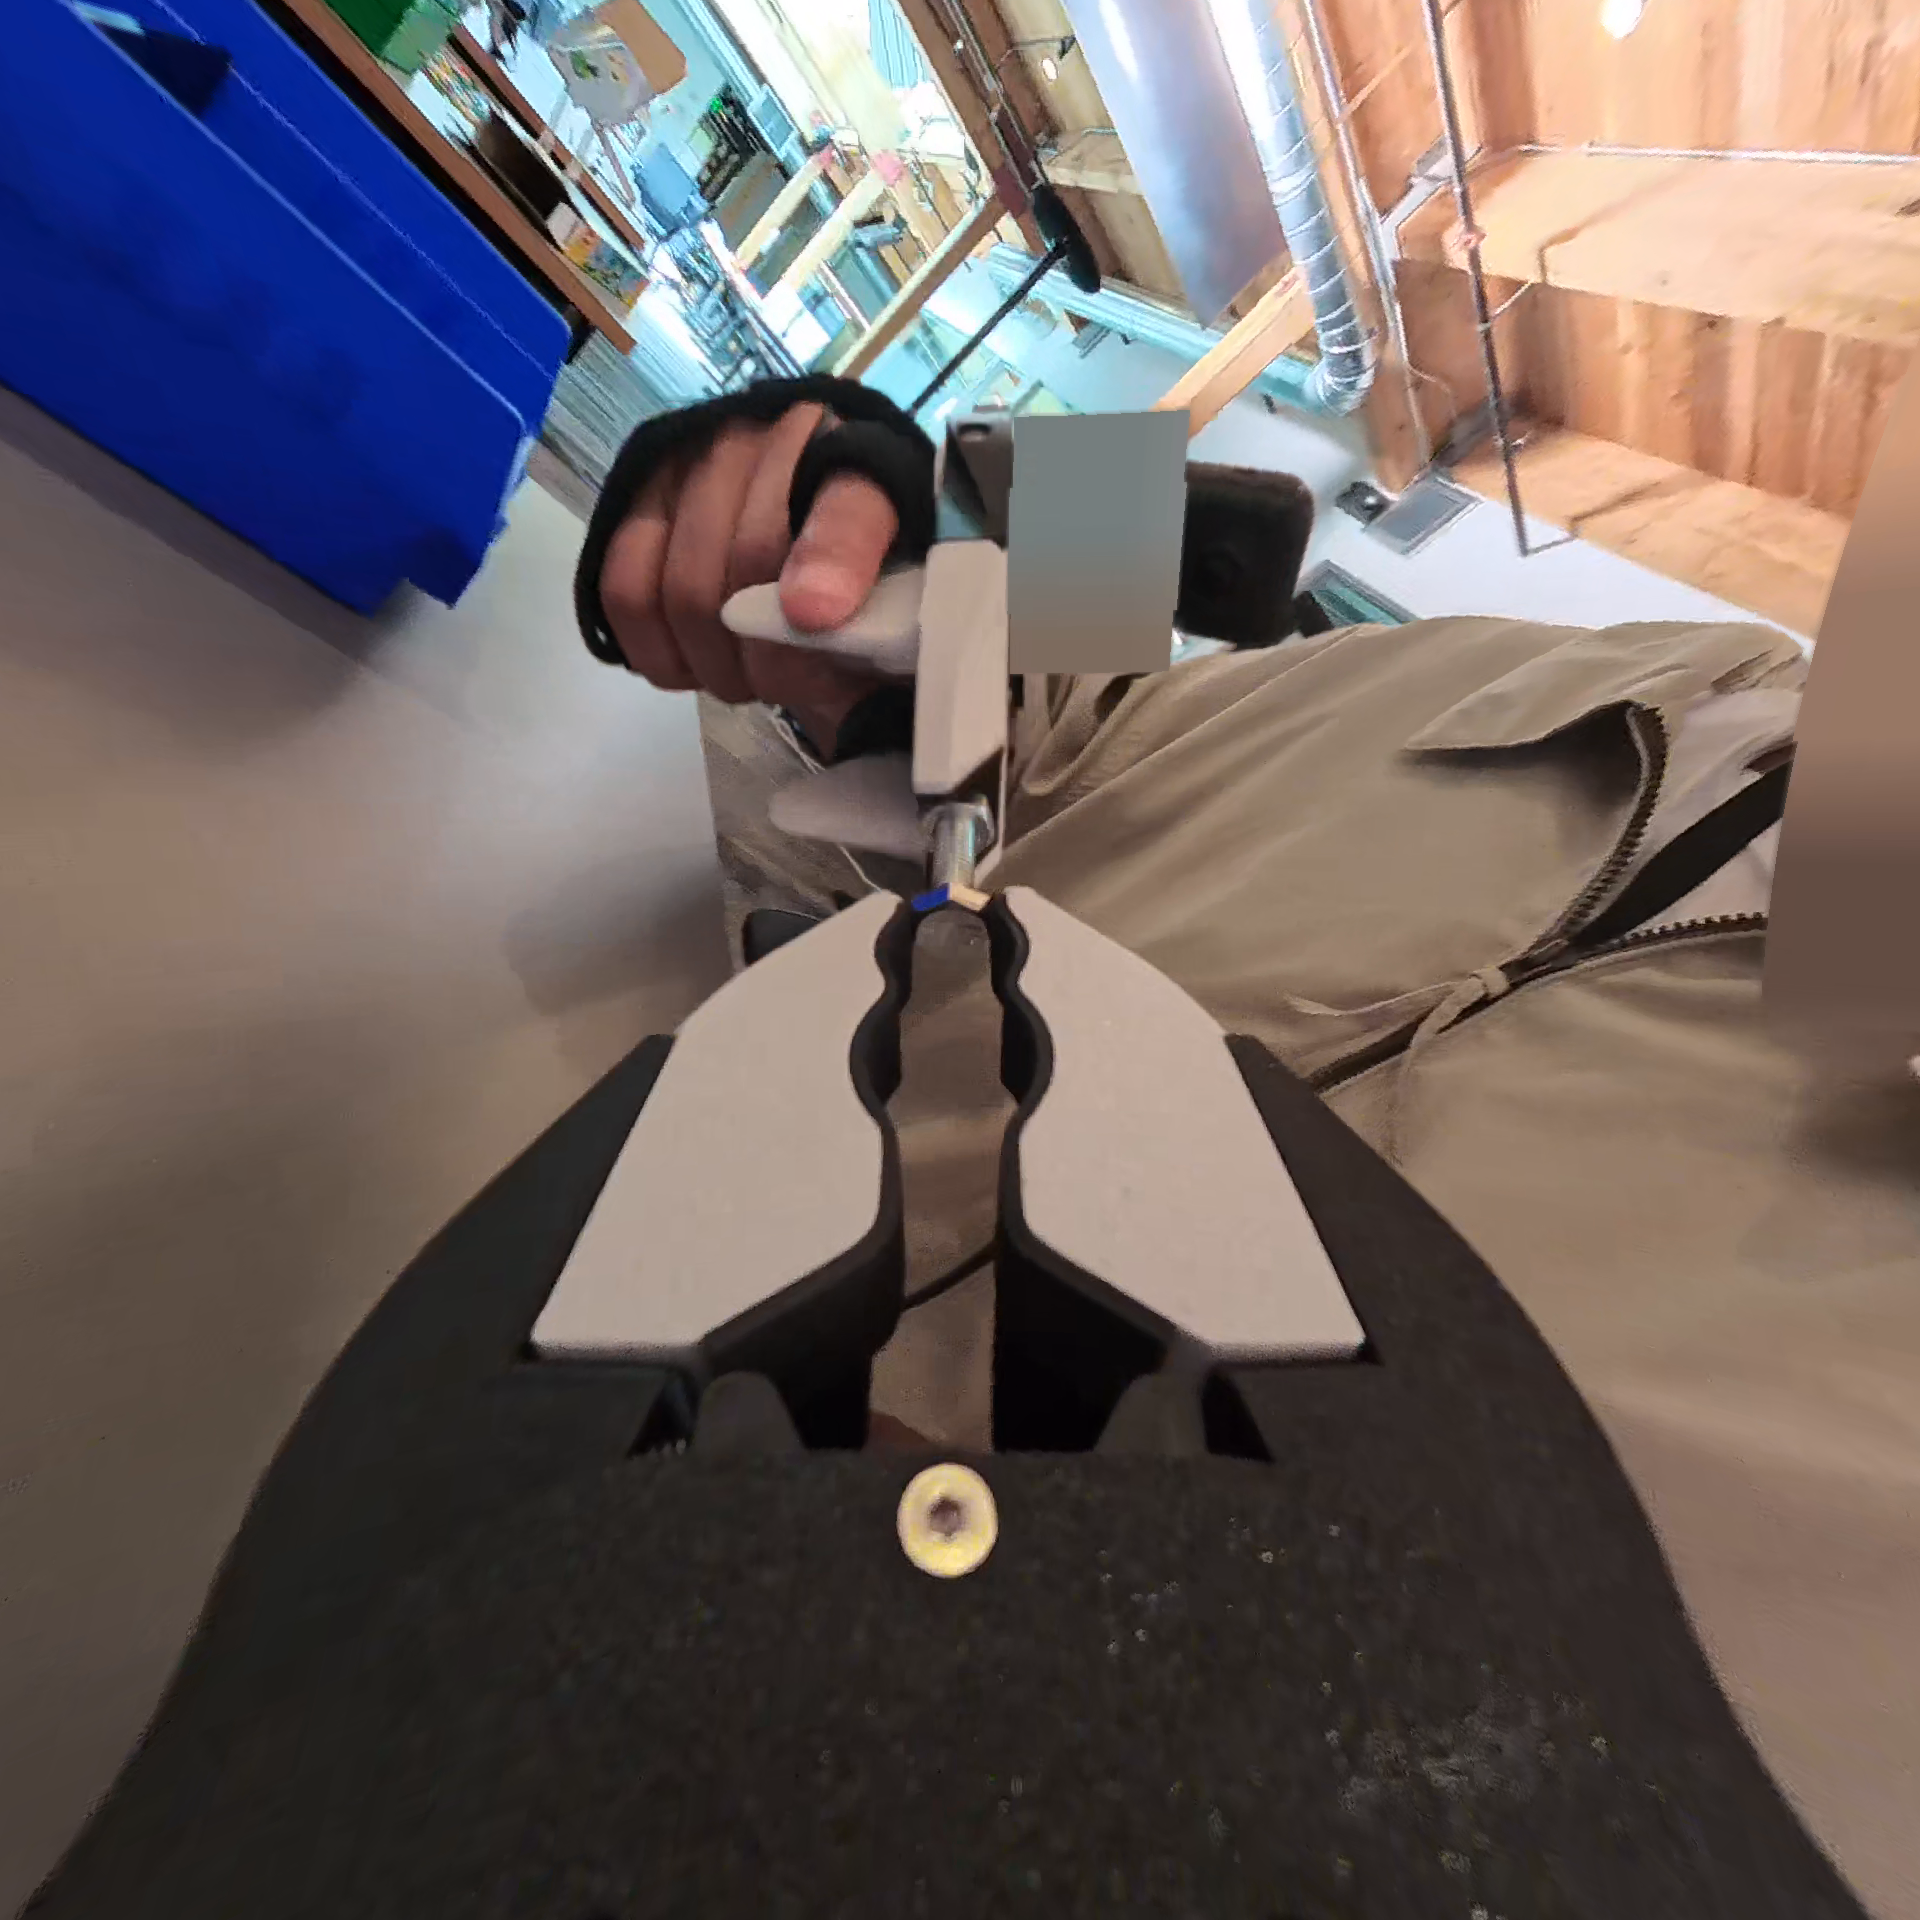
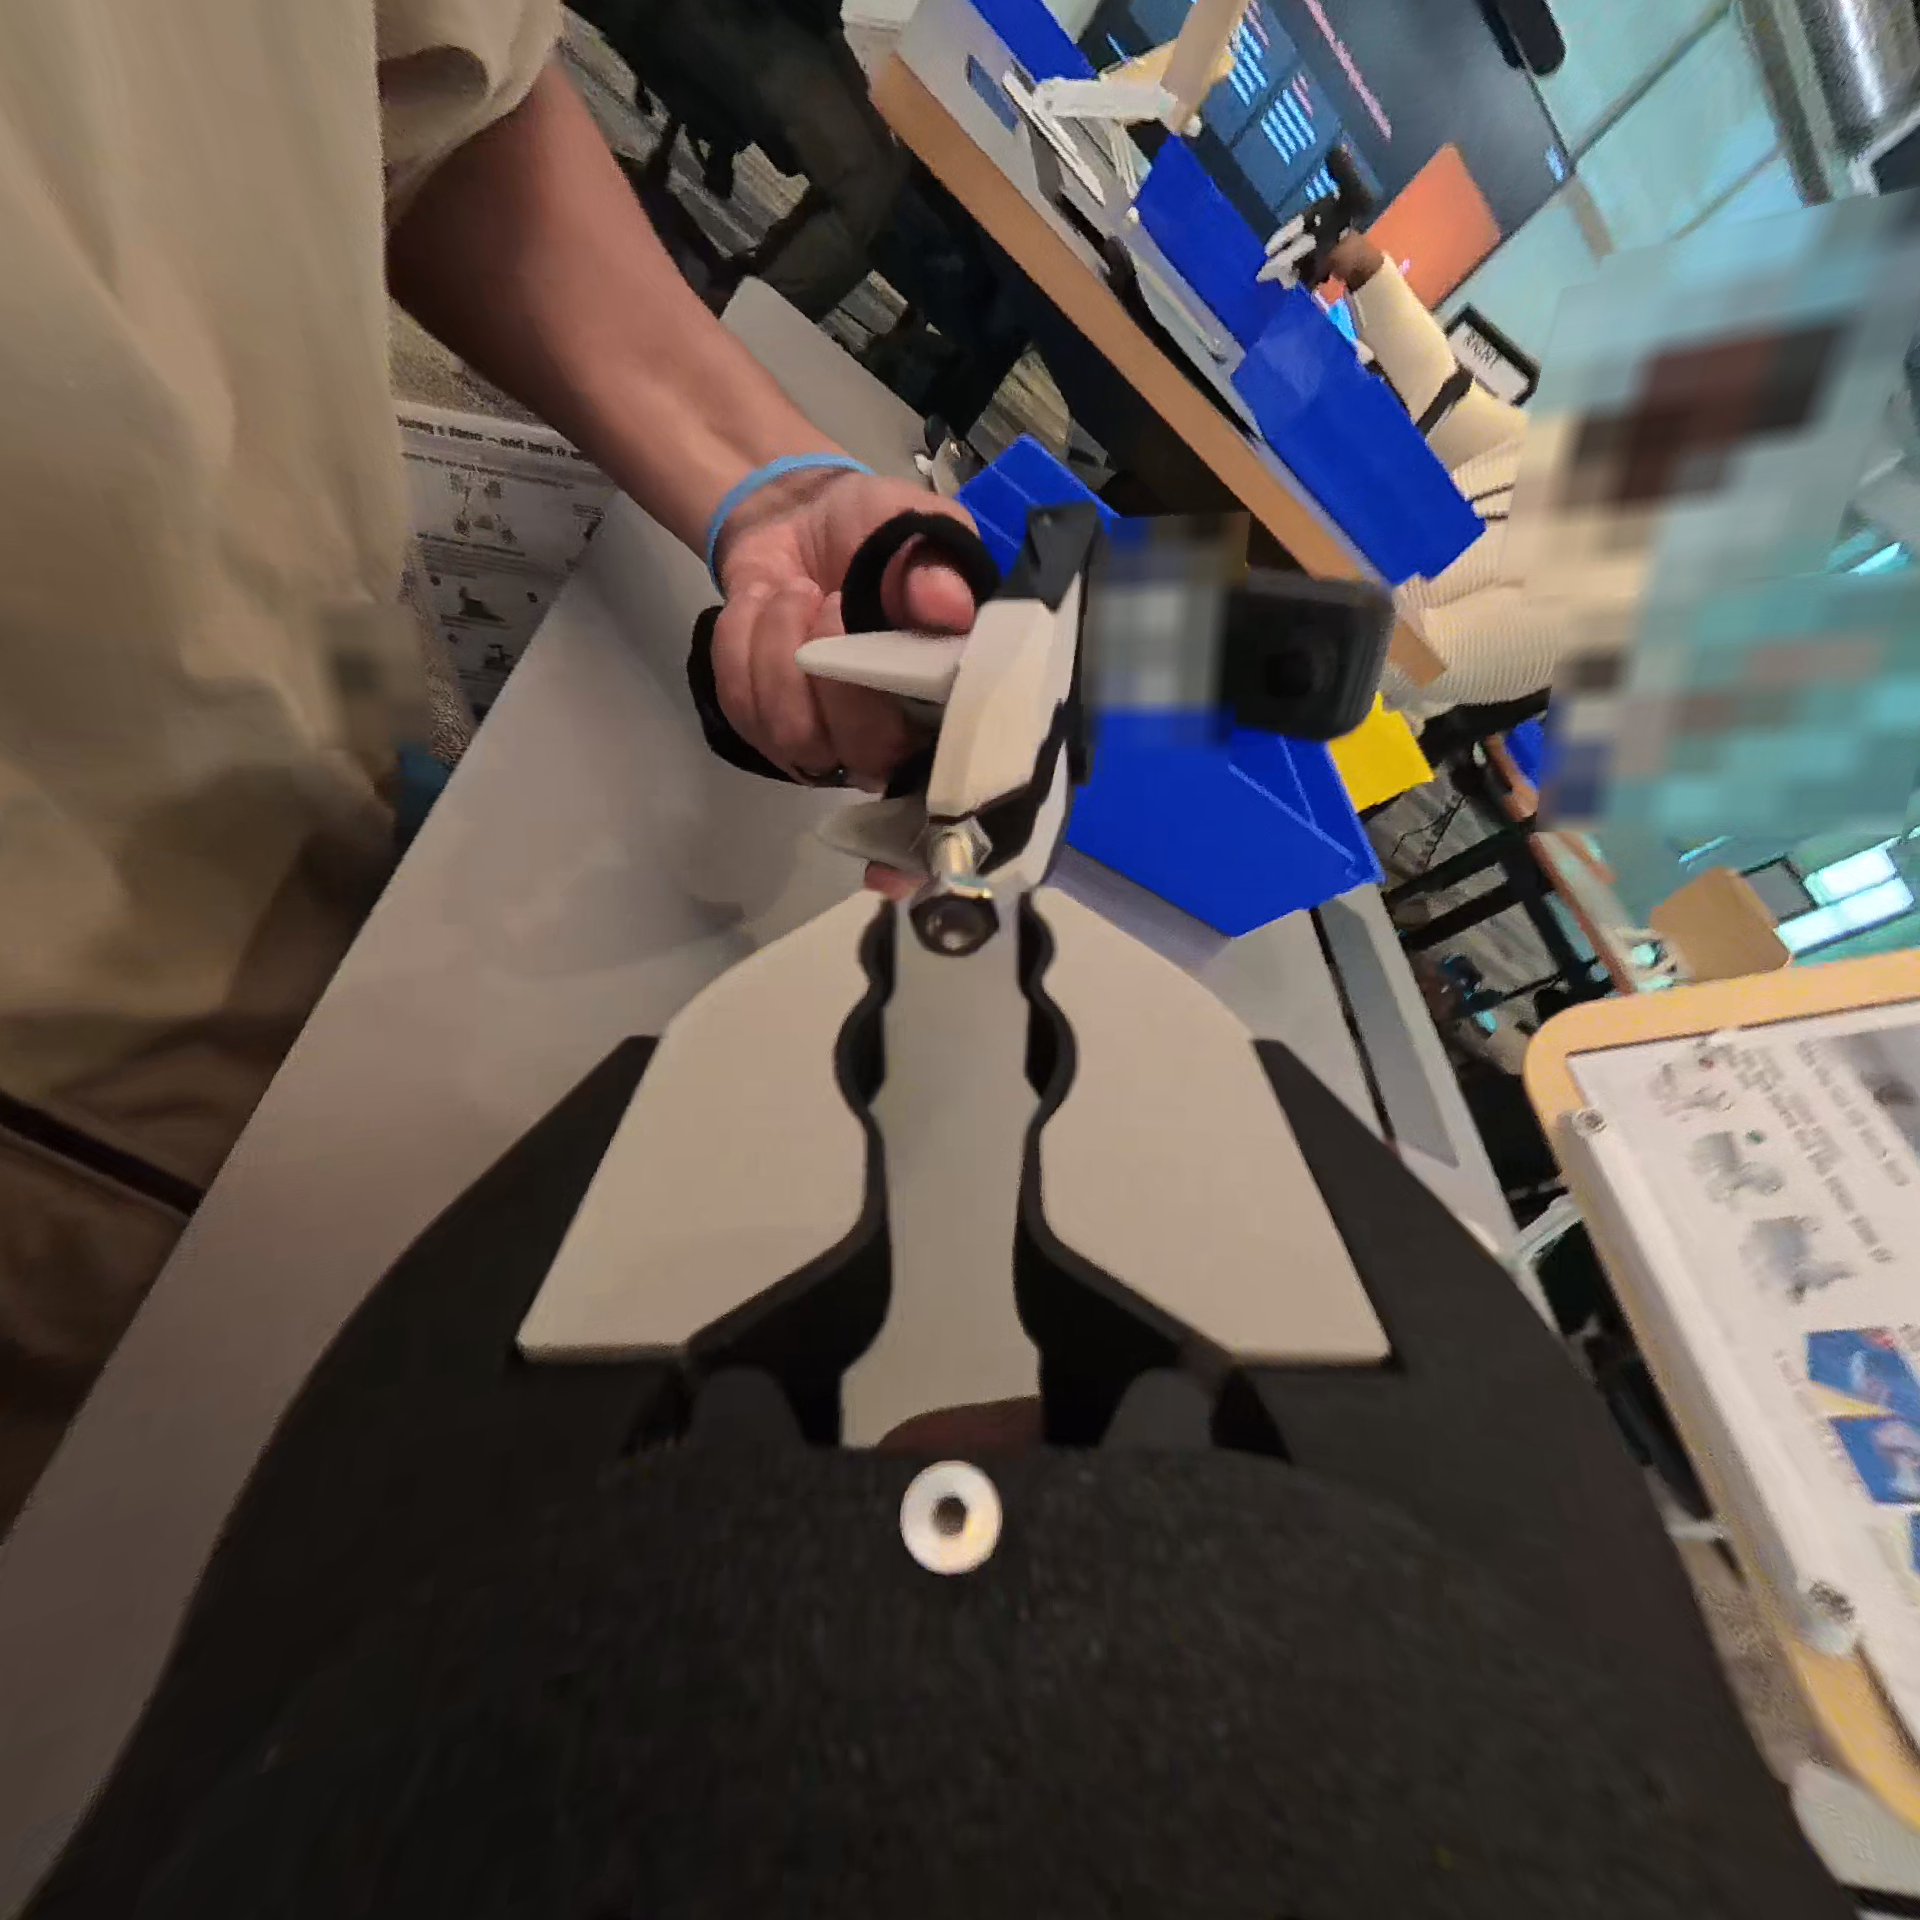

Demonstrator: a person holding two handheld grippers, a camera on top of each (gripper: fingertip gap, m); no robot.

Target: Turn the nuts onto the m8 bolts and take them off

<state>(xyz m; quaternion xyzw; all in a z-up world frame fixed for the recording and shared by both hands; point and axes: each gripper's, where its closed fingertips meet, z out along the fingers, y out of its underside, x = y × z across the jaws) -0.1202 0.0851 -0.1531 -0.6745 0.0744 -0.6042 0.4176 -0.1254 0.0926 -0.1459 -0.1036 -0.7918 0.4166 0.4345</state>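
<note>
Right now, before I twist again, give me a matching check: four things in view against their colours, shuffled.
Things:
1. bolt
2. bin
3. wristband
4. camera

Colours:
A. black
B. light blue
C. silver
D. deep blue

Pairs: 1-C, 2-D, 3-B, 4-A

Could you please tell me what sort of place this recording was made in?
Probably a workshop or lab. Blue plastic storage bins sit on a wood-edged workbench, a ribbed silver ventilation duct runs past bare wooden walls, and a printed instruction sheet lies on a nearby board.
</note>
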